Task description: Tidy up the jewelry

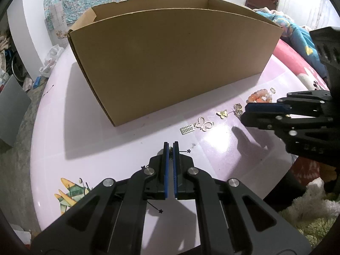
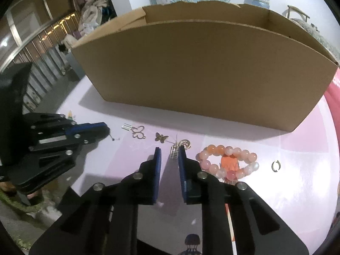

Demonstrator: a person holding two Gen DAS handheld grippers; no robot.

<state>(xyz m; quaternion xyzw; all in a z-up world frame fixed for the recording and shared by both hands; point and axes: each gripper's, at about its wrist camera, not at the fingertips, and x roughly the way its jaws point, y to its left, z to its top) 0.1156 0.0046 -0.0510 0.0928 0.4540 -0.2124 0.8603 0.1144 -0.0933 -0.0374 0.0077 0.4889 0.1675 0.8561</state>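
Observation:
My left gripper (image 1: 170,146) is shut on a small gold jewelry piece (image 1: 170,149), just above the lilac table (image 1: 102,144). In the right wrist view a thin dangle (image 2: 112,137) hangs from that gripper's tip (image 2: 107,127). My right gripper (image 2: 169,148) points down at the table with a gap between its pads. A silver ladder charm (image 2: 174,154) lies in that gap beside the right pad, apart from the left one. An outline butterfly pendant (image 2: 139,132), a gold butterfly (image 2: 161,137), a pink bead bracelet (image 2: 229,160) and a small ring (image 2: 275,166) lie along the table.
A large open cardboard box (image 1: 170,63) stands just behind the row of jewelry and fills the far half of the table. Pink bedding (image 1: 297,63) lies to the right and a fluffy plush (image 1: 314,208) below the table edge. Clutter covers the floor on the left.

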